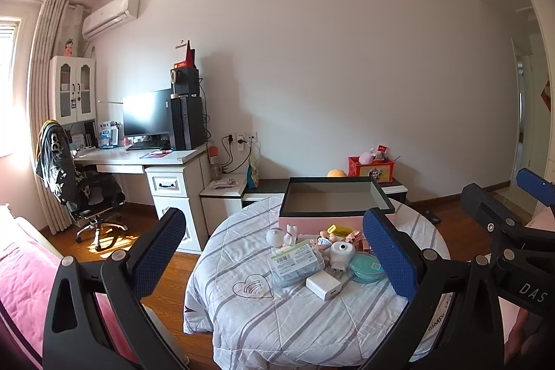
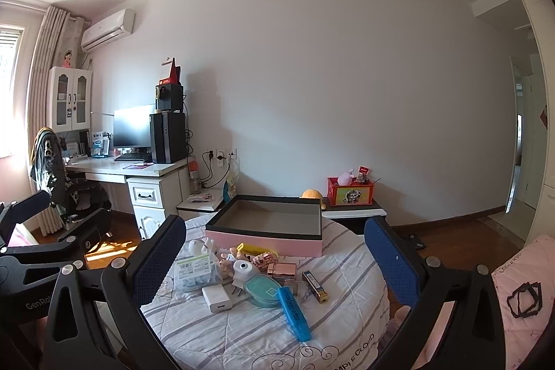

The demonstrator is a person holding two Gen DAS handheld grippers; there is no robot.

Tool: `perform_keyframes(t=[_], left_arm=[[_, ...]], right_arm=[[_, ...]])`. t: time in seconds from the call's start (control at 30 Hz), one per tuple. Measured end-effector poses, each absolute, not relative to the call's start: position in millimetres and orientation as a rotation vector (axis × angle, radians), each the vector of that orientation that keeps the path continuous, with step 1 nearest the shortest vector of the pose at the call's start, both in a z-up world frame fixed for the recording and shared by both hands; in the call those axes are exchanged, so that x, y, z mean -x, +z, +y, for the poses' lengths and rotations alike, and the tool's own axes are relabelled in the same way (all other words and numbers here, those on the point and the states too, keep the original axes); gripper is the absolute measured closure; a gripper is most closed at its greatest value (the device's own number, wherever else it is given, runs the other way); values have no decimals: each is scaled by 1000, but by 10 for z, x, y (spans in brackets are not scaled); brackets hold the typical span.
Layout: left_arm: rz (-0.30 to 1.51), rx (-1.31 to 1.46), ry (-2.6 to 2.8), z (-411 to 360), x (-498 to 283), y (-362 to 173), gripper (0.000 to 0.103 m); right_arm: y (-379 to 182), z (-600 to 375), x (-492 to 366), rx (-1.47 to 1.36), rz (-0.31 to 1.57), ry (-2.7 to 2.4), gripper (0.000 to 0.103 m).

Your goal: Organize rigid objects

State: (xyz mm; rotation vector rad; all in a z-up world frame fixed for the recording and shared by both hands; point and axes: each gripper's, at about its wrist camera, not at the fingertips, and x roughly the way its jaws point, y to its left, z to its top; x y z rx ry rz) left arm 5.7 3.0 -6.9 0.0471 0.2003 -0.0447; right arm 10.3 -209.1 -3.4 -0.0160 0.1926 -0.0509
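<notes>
Covering round table, striped quilt (image 2: 242,328), pink box (image 2: 267,240) seemingly empty, desk (image 1: 138,158) behind, both tools wide apart, unladen

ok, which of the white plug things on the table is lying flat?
The square white charger, nearest the tools. The round white plug behind it sits propped up, prongs forward.

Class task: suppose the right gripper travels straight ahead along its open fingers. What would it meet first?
Probably the clutter on the quilted table: the right gripper frames the teal round case and blue highlighter, with the pink box beyond. Depth is unclear.
</notes>
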Motion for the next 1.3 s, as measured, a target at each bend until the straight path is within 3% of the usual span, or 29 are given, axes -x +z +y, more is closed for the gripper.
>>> perform_keyframes(t=[1.3], left_arm=[[202, -58, -46, -27, -60, -92, 0]], right_arm=[[-16, -2080, -78, 20, 184, -57, 0]])
